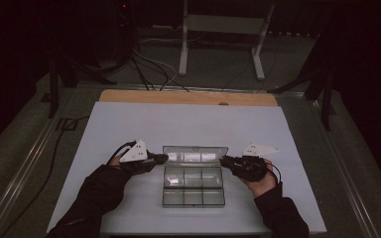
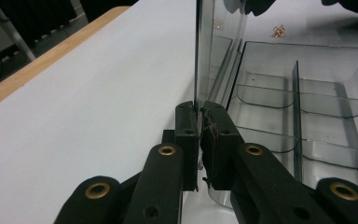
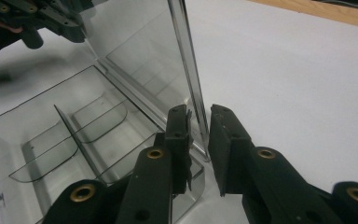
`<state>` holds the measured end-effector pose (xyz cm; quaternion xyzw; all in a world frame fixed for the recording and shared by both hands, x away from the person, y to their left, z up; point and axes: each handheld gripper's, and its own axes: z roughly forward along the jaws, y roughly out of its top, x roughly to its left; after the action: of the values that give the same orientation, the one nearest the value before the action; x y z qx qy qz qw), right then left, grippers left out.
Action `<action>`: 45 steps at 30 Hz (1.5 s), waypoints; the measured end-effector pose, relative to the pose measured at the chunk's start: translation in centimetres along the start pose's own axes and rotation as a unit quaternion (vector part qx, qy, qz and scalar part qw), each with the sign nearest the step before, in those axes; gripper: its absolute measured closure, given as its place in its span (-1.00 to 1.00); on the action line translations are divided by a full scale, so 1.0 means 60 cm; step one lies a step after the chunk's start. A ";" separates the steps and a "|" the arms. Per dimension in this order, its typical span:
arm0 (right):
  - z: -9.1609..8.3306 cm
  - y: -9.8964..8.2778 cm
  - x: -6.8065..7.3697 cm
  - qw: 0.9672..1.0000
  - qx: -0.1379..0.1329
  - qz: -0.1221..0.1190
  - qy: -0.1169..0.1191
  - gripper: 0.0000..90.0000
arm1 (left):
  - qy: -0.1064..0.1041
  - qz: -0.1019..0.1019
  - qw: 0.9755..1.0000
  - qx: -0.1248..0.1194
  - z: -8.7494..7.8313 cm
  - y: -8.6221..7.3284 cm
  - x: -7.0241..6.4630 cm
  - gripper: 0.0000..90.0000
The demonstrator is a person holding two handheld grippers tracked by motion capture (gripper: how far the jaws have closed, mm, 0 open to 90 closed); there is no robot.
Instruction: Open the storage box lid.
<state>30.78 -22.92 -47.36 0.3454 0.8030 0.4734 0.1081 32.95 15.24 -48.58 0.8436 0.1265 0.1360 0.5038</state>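
On the white worktop (image 1: pixel 129 124), the box (image 1: pixel 193 191) lid (image 1: pixel 195 155) is held upright, clamped by the left tool (image 2: pixel 199 122) and loosely straddled by the right tool (image 3: pixel 199 122), so it is probably to be swung next.

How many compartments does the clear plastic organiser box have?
6, in two rows of three inside the clear plastic organiser box: three by the raised lid, three nearer the person. None appear hidden.
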 end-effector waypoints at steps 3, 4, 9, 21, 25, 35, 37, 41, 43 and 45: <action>0.002 0.001 -0.001 1.000 0.001 0.003 -0.002 0.73 | 0.001 -0.008 1.000 0.001 0.001 0.000 0.001 0.93; 0.003 0.002 -0.001 1.000 0.001 0.005 -0.003 0.73 | 0.002 -0.015 1.000 0.000 0.002 0.000 0.002 0.93; 0.005 0.003 -0.002 1.000 0.002 0.015 -0.006 0.73 | 0.002 -0.019 1.000 0.002 0.003 0.001 0.003 0.93; 0.013 0.009 -0.001 0.999 0.012 0.026 -0.016 0.72 | 0.006 -0.037 0.999 0.006 0.006 0.002 0.008 0.90; 0.015 0.010 -0.003 0.999 0.015 0.029 -0.016 0.72 | 0.005 -0.044 0.999 0.004 0.008 0.001 0.010 0.90; 0.022 0.012 -0.007 0.999 0.019 0.046 -0.018 0.72 | 0.004 -0.066 0.998 0.008 0.012 0.001 0.016 0.87; 0.023 0.012 -0.007 0.999 0.020 0.047 -0.020 0.72 | 0.005 -0.067 0.998 0.011 0.013 0.001 0.018 0.86; 0.026 0.012 -0.008 0.998 0.021 0.050 -0.023 0.72 | 0.008 -0.077 0.997 0.013 0.015 0.001 0.019 0.84; 0.028 0.012 -0.008 0.998 0.021 0.054 -0.025 0.72 | 0.008 -0.081 0.997 0.013 0.016 0.001 0.021 0.83; 0.030 0.012 -0.010 0.998 0.022 0.058 -0.025 0.72 | 0.008 -0.088 0.996 0.014 0.018 0.000 0.022 0.82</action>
<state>32.44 -21.83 -47.80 0.4054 0.7890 0.4521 0.0931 34.54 14.84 -48.92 0.8352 0.2059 0.0960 0.5008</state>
